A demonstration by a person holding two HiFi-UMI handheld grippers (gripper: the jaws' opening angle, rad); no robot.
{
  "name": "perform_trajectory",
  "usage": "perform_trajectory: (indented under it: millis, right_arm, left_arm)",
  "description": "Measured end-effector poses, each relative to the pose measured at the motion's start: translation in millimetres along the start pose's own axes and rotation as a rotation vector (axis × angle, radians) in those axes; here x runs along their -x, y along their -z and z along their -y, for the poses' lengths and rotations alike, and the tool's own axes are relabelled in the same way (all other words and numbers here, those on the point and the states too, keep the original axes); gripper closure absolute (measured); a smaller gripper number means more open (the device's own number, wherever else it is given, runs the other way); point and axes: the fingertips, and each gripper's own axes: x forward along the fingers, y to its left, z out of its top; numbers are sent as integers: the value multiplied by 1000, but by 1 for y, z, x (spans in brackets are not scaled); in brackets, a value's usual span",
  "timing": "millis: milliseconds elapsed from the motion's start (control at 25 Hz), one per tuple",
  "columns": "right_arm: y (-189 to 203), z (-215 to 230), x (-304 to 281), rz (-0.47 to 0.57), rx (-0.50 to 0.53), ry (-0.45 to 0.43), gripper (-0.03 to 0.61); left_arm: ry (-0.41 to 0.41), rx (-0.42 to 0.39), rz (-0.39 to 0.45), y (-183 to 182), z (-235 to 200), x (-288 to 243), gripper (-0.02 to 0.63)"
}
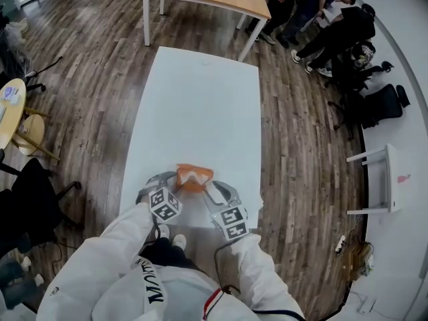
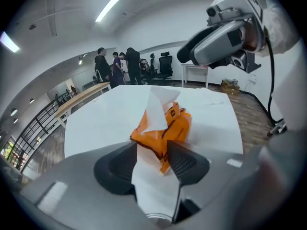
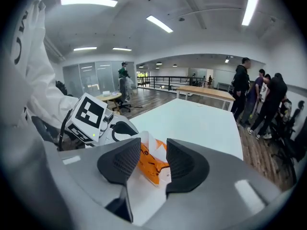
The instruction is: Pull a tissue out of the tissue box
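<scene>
Right gripper [image 3: 147, 161] has its fingers [image 3: 121, 164] spread apart, nothing pinched. The orange tissue pack [image 3: 151, 166] sits on the white desk [image 3: 196, 121] just past the gap, with a white tissue [image 3: 149, 142] poking out on top. The left gripper [image 3: 98, 121] is right beside it.

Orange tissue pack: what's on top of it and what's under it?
A white tissue sticks up from the top of the orange tissue pack, which lies on the white table. Its wrapper hides whatever is inside.
</scene>
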Motion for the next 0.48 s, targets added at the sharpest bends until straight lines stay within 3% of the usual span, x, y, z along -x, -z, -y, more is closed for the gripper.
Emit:
perform_trajectory:
  millis: [320,480]
  right_arm:
    - [6,-2,-34,-102,94,-48,428]
    - [18,-8,-50,-183,194,-79,428]
  left_arm:
    - [-14,6,-28,0,4,-13,425]
    - [-16,13,-29,-2,4,-14,426]
